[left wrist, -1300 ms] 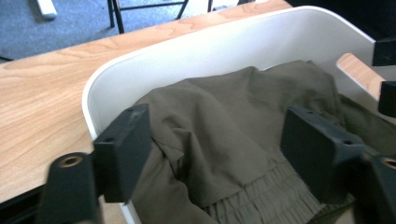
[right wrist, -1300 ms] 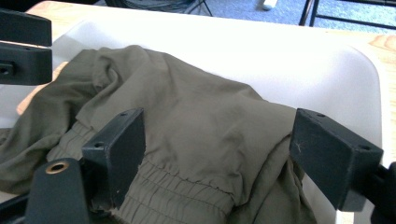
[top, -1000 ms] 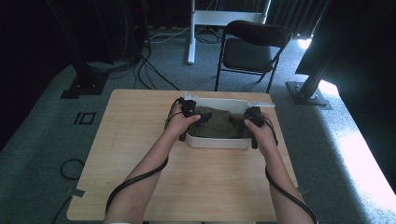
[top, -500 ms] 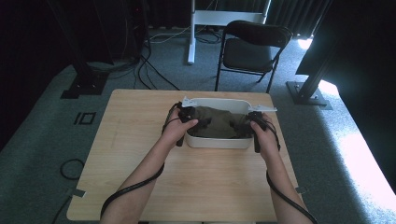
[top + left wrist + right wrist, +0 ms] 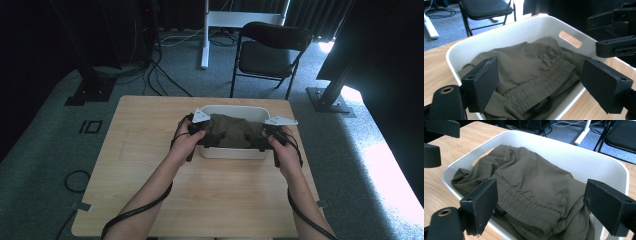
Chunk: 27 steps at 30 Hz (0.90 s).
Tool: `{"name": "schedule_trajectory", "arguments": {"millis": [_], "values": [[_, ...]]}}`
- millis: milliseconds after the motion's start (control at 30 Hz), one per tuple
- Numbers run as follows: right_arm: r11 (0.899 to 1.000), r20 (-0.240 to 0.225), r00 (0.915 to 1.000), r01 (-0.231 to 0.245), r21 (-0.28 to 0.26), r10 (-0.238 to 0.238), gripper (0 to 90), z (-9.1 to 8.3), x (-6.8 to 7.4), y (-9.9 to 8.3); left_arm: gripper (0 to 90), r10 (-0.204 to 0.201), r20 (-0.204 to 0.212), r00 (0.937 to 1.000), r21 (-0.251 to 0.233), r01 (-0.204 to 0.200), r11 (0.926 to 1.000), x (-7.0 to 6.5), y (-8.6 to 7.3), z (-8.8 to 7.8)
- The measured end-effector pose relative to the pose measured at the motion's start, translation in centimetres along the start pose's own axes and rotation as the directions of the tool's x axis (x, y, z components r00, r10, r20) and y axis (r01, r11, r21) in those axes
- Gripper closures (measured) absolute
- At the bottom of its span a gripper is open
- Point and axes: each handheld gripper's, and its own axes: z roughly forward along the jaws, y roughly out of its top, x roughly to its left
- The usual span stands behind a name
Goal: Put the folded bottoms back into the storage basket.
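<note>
In the bin (image 5: 233, 152), olive shorts (image 5: 231, 131) lie lengthwise across the tabletop (image 5: 145, 125); both claws, left (image 5: 201, 135) and right (image 5: 264, 139), are spread wide, the right's jaws just opened with nothing between; a chair (image 5: 270, 52) stands behind.

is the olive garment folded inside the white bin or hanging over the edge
Inside. The olive garment lies folded within the white bin, elastic waistband on top, nothing draped over the rim.

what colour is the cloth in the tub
Olive green cloth, clearest in the right gripper view.

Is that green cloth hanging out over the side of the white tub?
No, in the right gripper view the olive garment lies folded wholly inside the white tub, its rim bare all round.
</note>
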Motion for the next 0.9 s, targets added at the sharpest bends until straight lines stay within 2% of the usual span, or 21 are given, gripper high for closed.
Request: {"name": "schedule_trajectory", "arguments": {"millis": [33, 133, 233, 400, 433, 500, 700, 800, 900], "values": [[1.0, -0.004, 1.0, 0.001, -0.001, -0.001, 12.1, -0.1, 0.1, -0.1, 16.1, 0.004, 0.012, 0.9999, 0.0, -0.004, 1.0, -0.1, -0.1, -0.1], [1.0, -0.007, 0.9999, 0.011, -0.008, -0.011, 11.8, -0.4, 0.3, -0.3, 15.7, 0.026, 0.009, 0.9996, -0.002, -0.026, 0.9997, -0.4, -0.4, -0.5], [1.0, -0.013, 0.9998, 0.018, -0.009, -0.018, 11.8, -0.6, 0.5, -0.7, 15.7, 0.019, 0.024, 0.9995, -0.004, -0.019, 0.9998, -0.7, -0.7, -0.9], [0.999, -0.016, 0.9991, 0.04, -0.008, -0.04, 11.8, -1.2, 1.0, -1.7, 15.7, 0.039, 0.029, 0.9988, 0.011, -0.04, 0.9991, -1.3, -1.5, -1.7], [0.999, -0.018, 0.9989, 0.043, -0.008, -0.044, 11.8, -1.3, 1.1, -1.9, 15.7, 0.058, 0.021, 0.9981, 0.02, -0.058, 0.9981, -1.4, -1.9, -1.9], [0.999, -0.027, 0.9986, 0.045, -0.013, -0.046, 11.8, -1.6, 1.3, -2.5, 15.7, 0.068, 0.021, 0.9975, 0.025, -0.068, 0.9974, -1.4, -2.3, -2.1], [0.998, -0.032, 0.9972, 0.067, -0.013, -0.068, 11.8, -2.4, 2.0, -3.9, 15.7, 0.072, 0.039, 0.9967, 0.032, -0.073, 0.9968, -2.1, -4.0, -2.6], [0.997, -0.034, 0.9965, 0.075, -0.012, -0.076, 11.8, -2.8, 2.4, -4.7, 15.7, 0.094, 0.041, 0.9947, 0.04, -0.096, 0.9946, -2.6, -4.7, -2.9], [0.997, -0.044, 0.996, 0.077, -0.007, -0.078, 11.8, -3.1, 2.9, -5.8, 15.7, 0.091, 0.055, 0.9944, 0.044, -0.093, 0.9947, -2.9, -5.4, -3.1]]}}
